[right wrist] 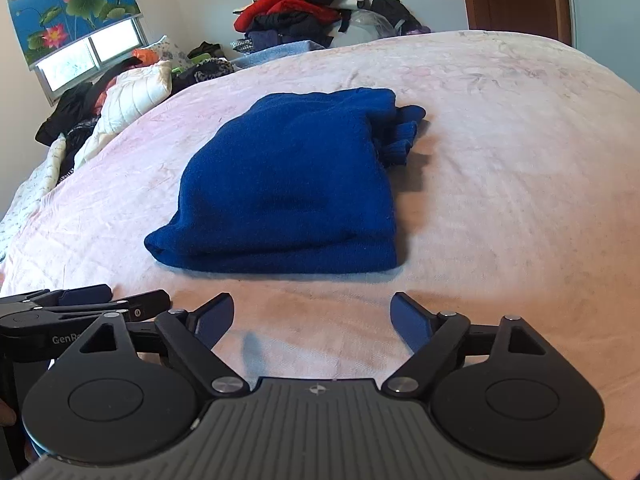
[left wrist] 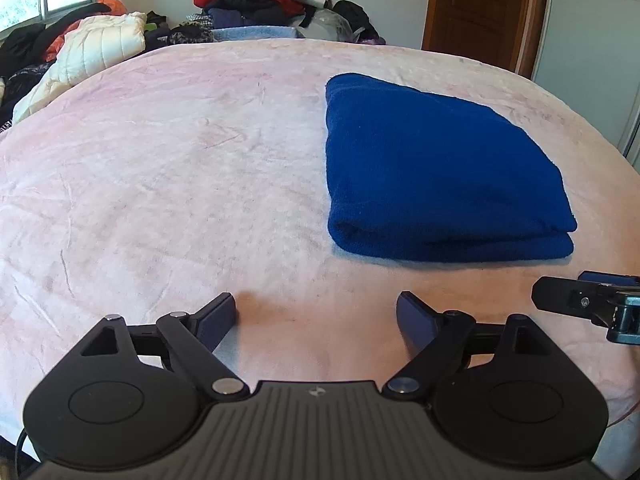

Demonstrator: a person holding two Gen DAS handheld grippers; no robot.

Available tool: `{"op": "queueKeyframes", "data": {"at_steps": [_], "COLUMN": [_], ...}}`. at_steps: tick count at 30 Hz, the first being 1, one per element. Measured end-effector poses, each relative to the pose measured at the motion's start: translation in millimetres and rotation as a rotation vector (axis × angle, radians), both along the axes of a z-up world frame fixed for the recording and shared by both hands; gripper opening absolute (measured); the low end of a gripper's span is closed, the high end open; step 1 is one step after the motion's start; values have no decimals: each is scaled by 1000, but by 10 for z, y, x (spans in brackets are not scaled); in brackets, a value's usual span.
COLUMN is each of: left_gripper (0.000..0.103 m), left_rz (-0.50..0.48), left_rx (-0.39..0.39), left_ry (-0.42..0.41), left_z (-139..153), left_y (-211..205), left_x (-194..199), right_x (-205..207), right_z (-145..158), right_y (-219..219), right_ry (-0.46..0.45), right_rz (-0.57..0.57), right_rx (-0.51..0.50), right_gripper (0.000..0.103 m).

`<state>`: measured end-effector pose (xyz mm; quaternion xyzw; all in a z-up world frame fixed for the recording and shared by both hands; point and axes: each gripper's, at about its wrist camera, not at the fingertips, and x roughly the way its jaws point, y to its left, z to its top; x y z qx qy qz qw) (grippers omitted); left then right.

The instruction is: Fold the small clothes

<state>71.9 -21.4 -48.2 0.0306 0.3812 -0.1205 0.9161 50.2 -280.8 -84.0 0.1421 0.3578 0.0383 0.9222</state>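
Note:
A blue knit garment lies folded into a thick rectangle on the pink bedspread. In the right wrist view it lies straight ahead, with ribbed cuffs sticking out at its far right edge. My left gripper is open and empty, low over the bedspread, in front and to the left of the garment. My right gripper is open and empty, just in front of the garment's near fold. Each gripper shows at the edge of the other's view: the right one, the left one.
A heap of unfolded clothes is piled past the far edge of the bed. A white padded jacket and dark clothes lie at the far left. A window is at the left, a wooden door at the back right.

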Motion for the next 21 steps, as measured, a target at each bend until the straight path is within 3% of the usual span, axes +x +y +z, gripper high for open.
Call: {"op": "queueKeyframes", "data": {"at_steps": [7,21], "left_gripper": [101,103], "left_rz": [6,30], "left_rx": [12,32], "left_ry": [-7,5], "left_z": [-41,-34], "left_y": [53,78], "left_x": [-56,18], "right_x": [-30,-83], "right_z": [-32,-53], "right_y": [58,177], "right_ry": [-19,-13], "right_rz": [-15,-52], "right_rx": [-1,-105], "right_gripper": [98,101]}}
